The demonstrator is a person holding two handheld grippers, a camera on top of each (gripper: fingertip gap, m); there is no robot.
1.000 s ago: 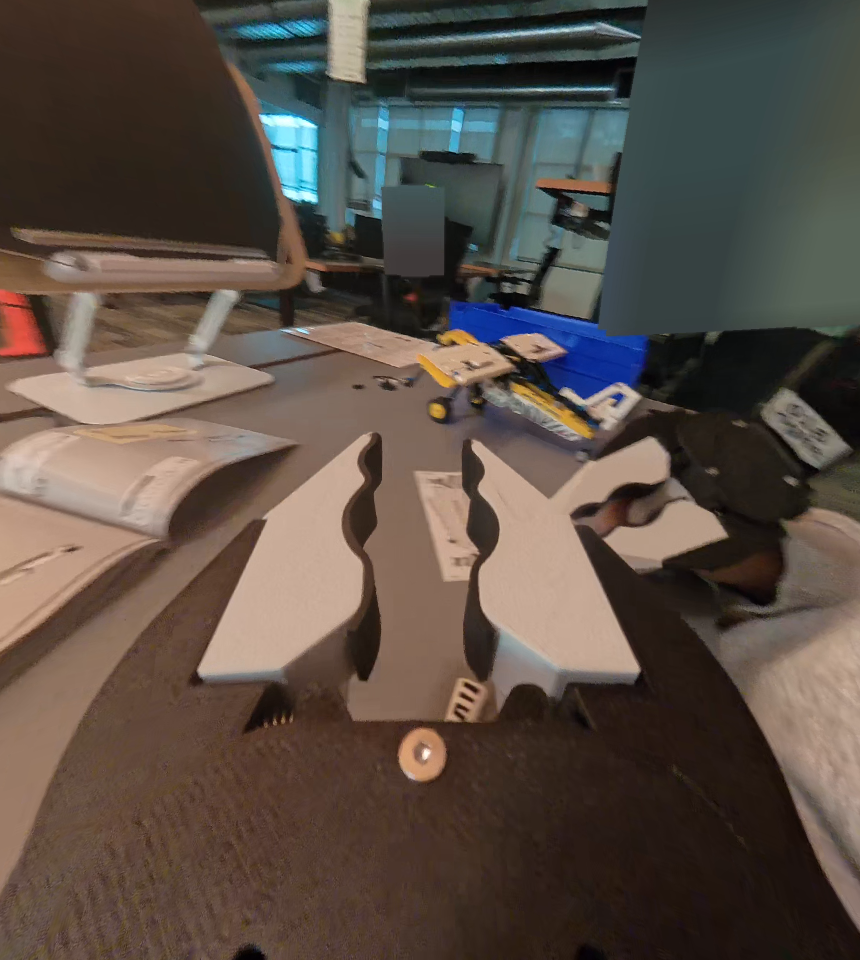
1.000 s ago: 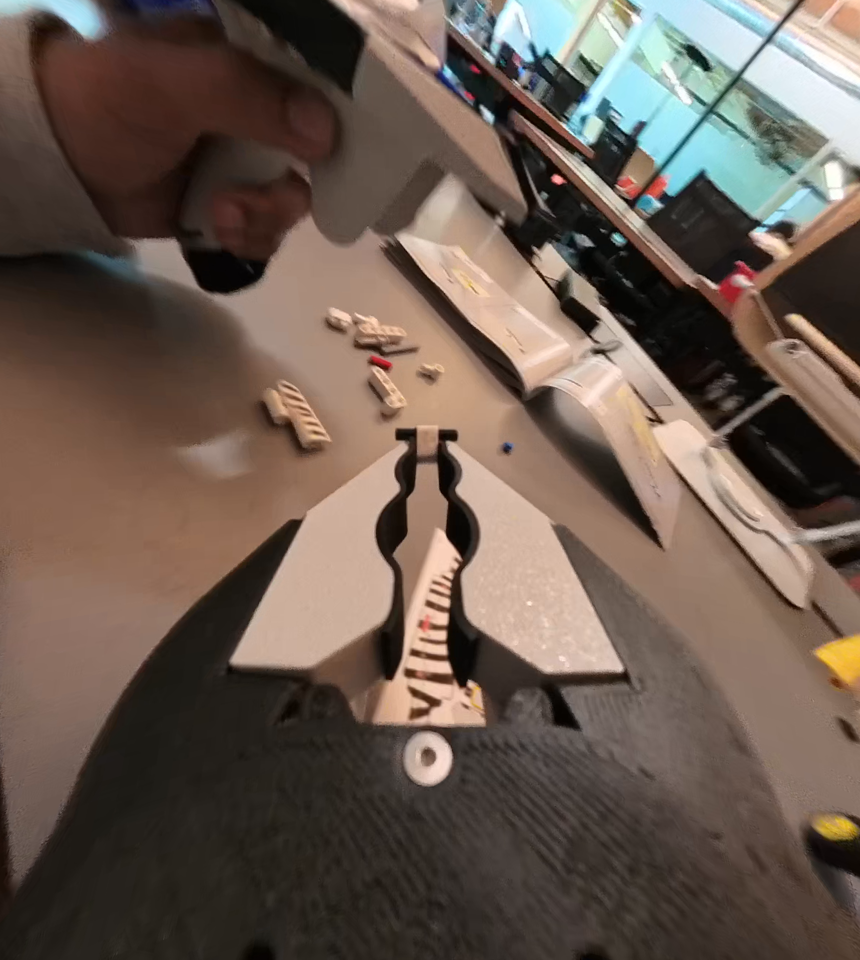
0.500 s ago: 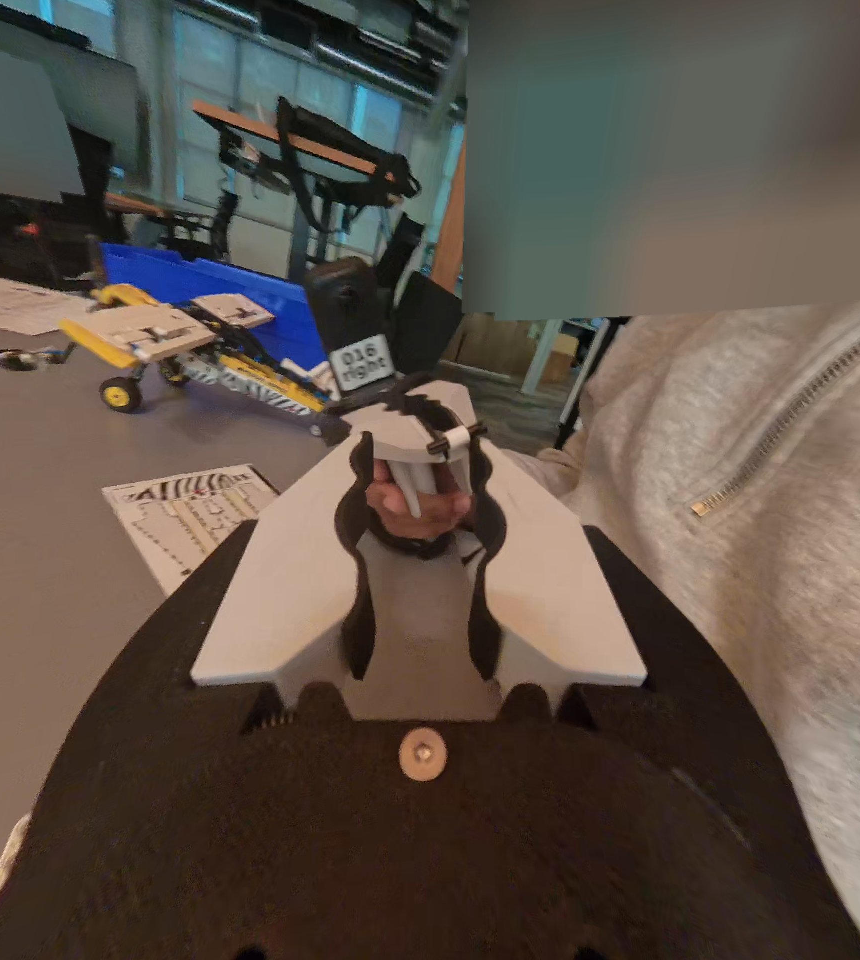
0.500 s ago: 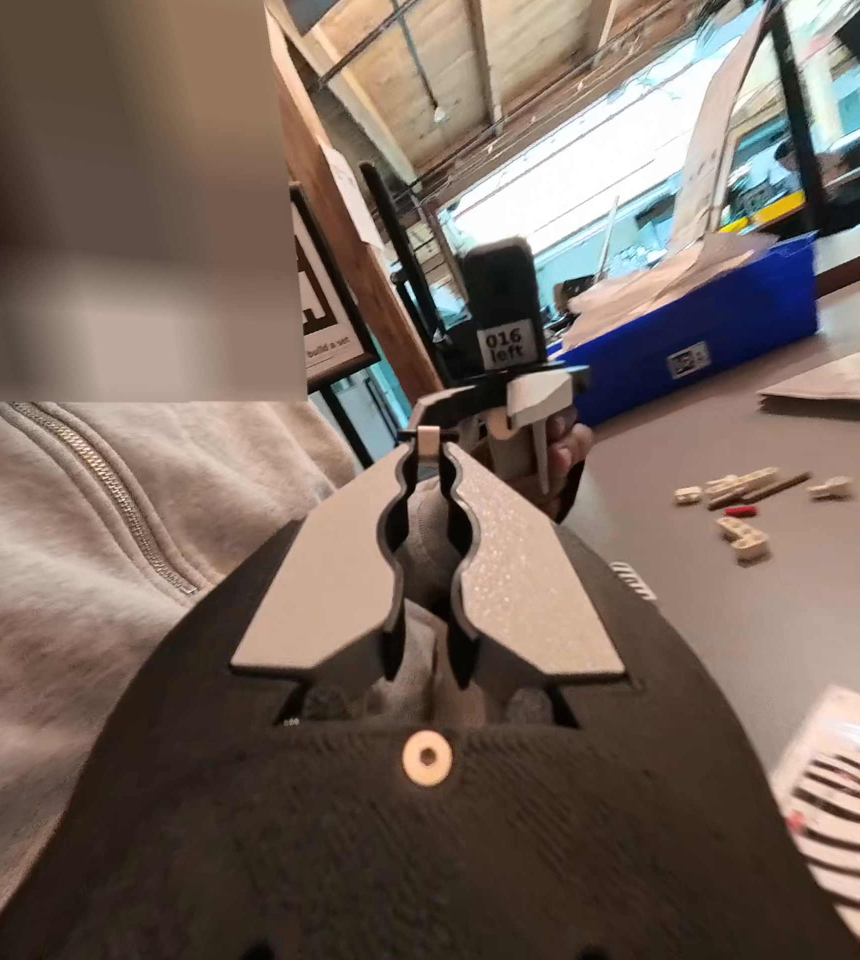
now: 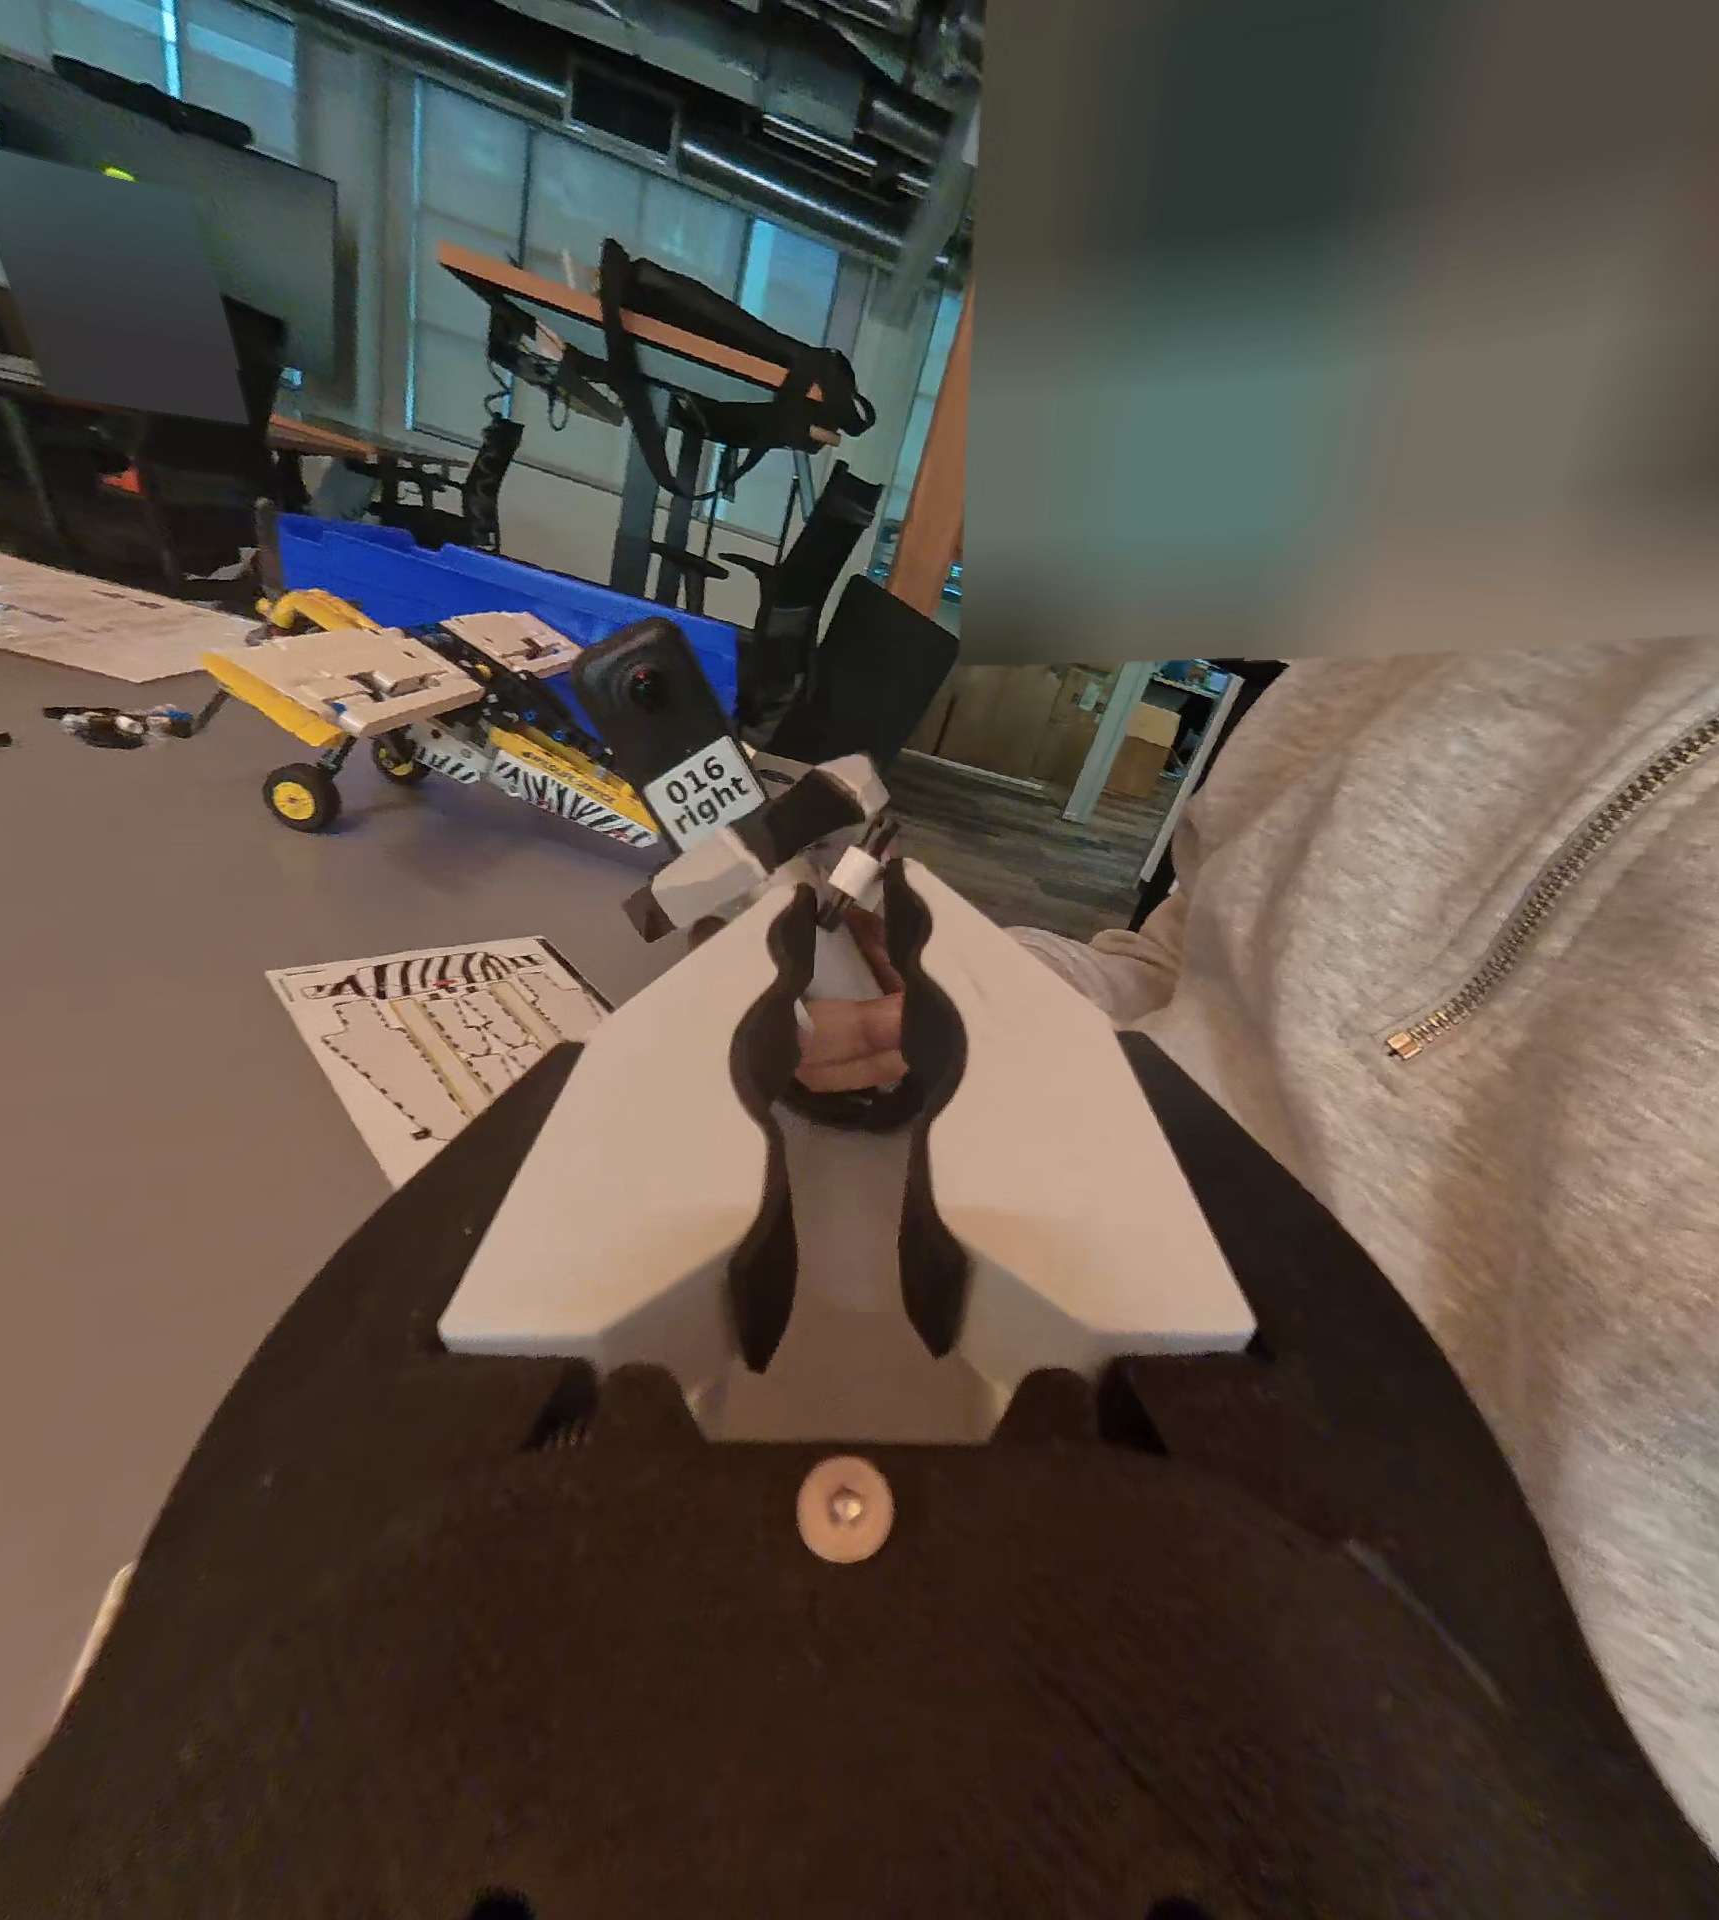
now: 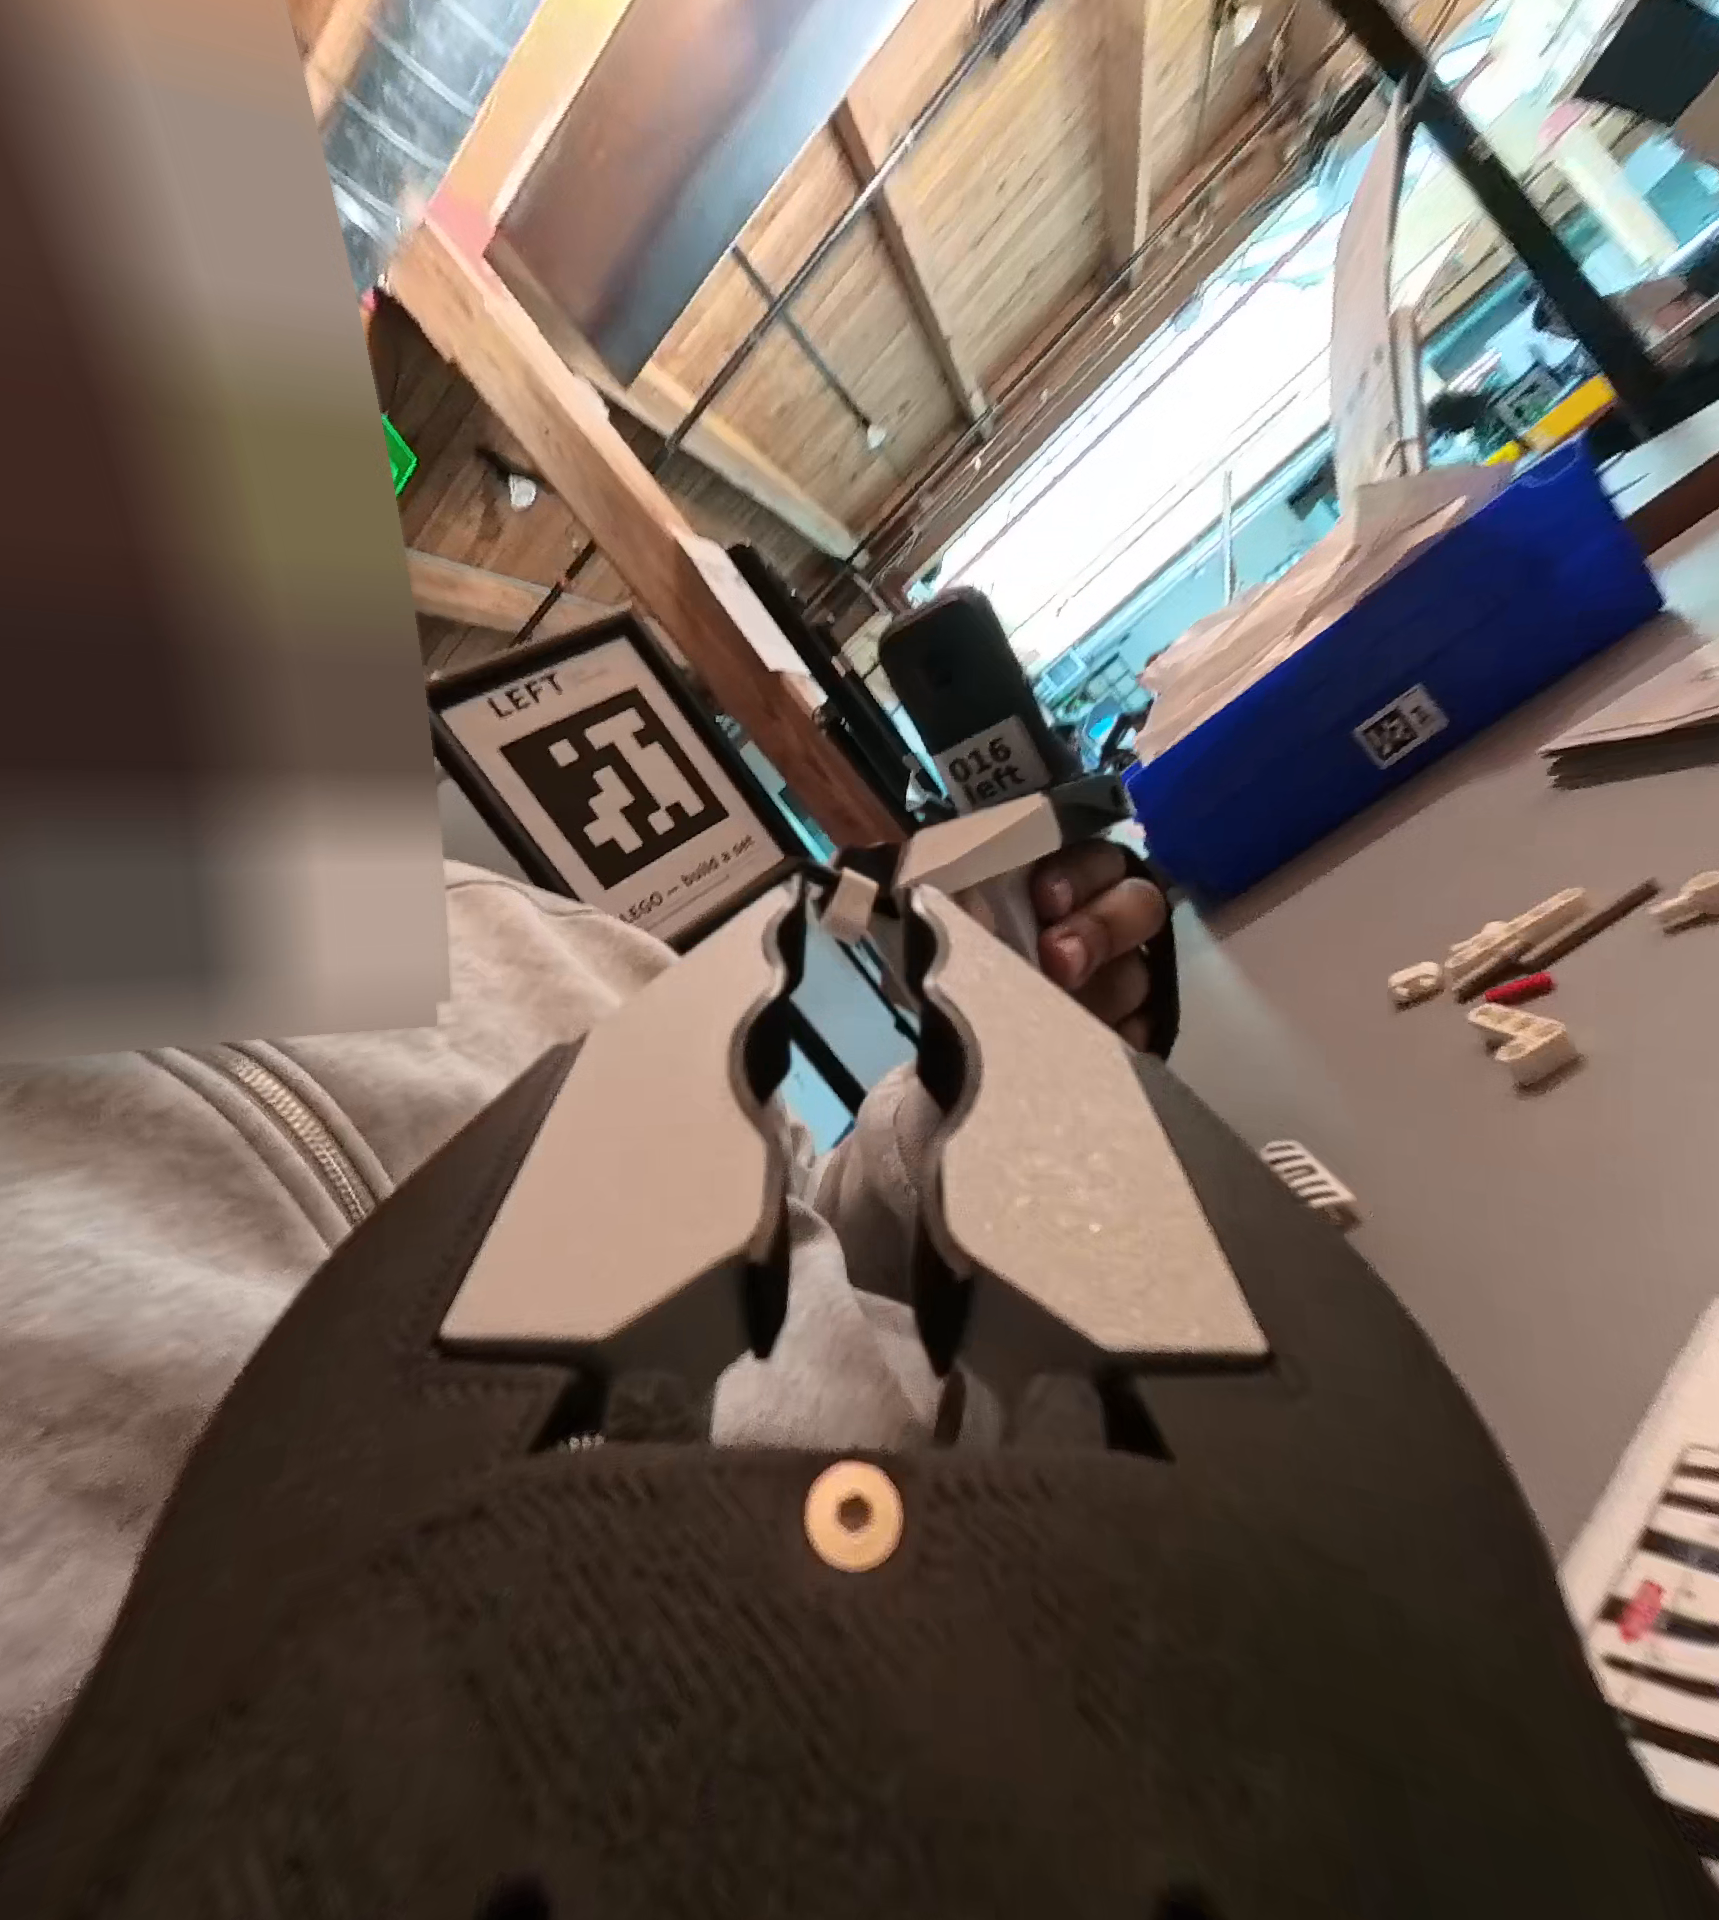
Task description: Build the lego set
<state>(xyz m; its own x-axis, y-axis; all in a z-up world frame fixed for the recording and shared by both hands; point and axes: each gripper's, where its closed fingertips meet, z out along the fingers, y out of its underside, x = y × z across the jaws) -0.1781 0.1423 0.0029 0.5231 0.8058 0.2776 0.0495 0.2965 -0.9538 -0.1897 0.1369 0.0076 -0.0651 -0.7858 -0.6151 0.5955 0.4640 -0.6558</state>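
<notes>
white peg [image 5: 856, 871] sits pinched at the tips of the right tool [image 6: 850, 902], raised above the counter [image 5: 107, 935]; left tool [image 5: 860, 906], tips narrowly apart, meets it there.

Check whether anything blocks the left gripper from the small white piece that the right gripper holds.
Nothing visible does. The small white piece is pinched at the tips of the right gripper. The left gripper faces it head-on, fingers open, close in front.
</notes>
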